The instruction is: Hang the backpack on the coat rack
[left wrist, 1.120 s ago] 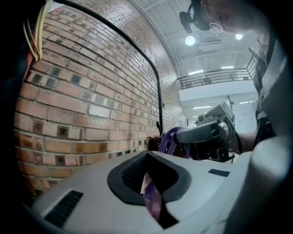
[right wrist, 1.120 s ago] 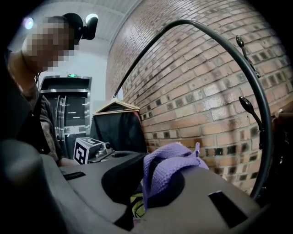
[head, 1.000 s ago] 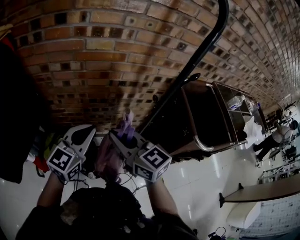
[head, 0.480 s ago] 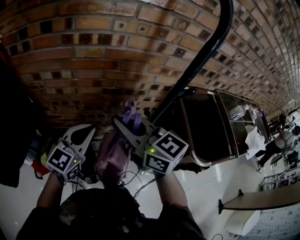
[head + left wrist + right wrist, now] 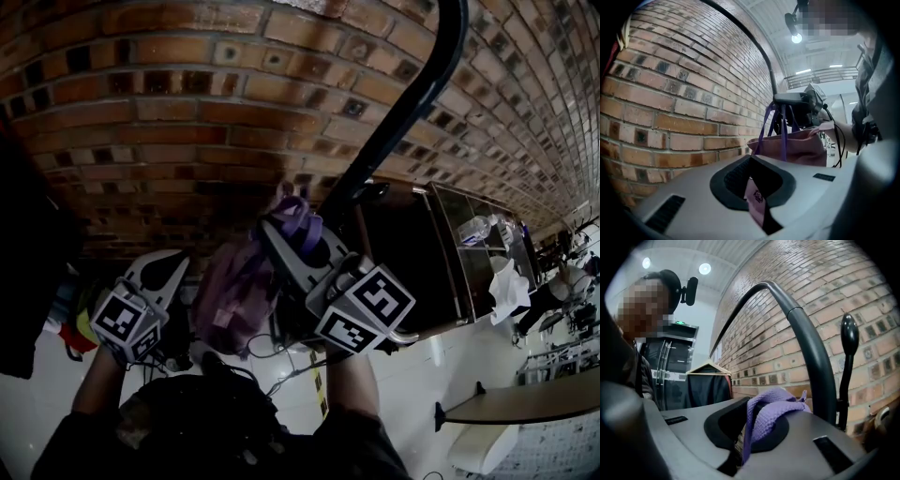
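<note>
Brick wall (image 5: pixel 187 112) behind pink backpack (image 5: pixel 234 300)

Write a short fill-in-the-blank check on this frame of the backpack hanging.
1. The right gripper is shut on the ____ handle of the backpack.
2. The wall behind the coat rack is made of ____.
3. The left gripper is shut on a small ____ tab of the backpack.

Missing words: purple; brick; pink.
</note>
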`<state>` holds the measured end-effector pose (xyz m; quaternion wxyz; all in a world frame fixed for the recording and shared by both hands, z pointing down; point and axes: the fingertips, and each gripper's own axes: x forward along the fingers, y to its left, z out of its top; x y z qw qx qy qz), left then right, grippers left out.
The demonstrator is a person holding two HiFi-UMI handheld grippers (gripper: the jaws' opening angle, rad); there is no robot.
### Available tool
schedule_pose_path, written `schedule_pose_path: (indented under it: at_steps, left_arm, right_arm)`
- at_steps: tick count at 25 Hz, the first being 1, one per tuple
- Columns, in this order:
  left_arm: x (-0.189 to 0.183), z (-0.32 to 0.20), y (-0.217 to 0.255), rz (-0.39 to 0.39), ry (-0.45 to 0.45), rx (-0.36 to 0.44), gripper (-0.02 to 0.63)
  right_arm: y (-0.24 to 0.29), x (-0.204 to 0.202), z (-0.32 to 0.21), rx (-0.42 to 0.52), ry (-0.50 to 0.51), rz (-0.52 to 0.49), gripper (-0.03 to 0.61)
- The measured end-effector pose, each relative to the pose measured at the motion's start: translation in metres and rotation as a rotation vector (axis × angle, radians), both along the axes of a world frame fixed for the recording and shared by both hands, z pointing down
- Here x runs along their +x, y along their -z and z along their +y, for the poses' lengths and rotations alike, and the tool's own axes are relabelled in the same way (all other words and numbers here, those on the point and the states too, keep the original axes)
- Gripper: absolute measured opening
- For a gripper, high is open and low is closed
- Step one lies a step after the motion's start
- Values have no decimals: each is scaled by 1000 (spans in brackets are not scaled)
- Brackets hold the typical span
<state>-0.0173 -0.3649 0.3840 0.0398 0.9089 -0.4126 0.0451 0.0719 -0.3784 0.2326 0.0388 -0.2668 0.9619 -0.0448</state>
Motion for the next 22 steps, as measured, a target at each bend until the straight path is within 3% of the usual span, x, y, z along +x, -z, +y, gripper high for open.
schedule_pose_path:
  at_steps: [5, 13, 22]
  left_arm:
    - [8, -4, 2, -4, -16, 4, 31]
    - [8, -5, -8, -7, -14, -14, 31]
    - [11, 1, -17, -15, -26, -35, 31]
  right_arm:
    - [-25, 9, 5, -12, -36, 13, 0]
    - [-77, 20, 6, -143, -92, -53, 0]
    - [-121, 33, 7, -163, -166, -100, -1]
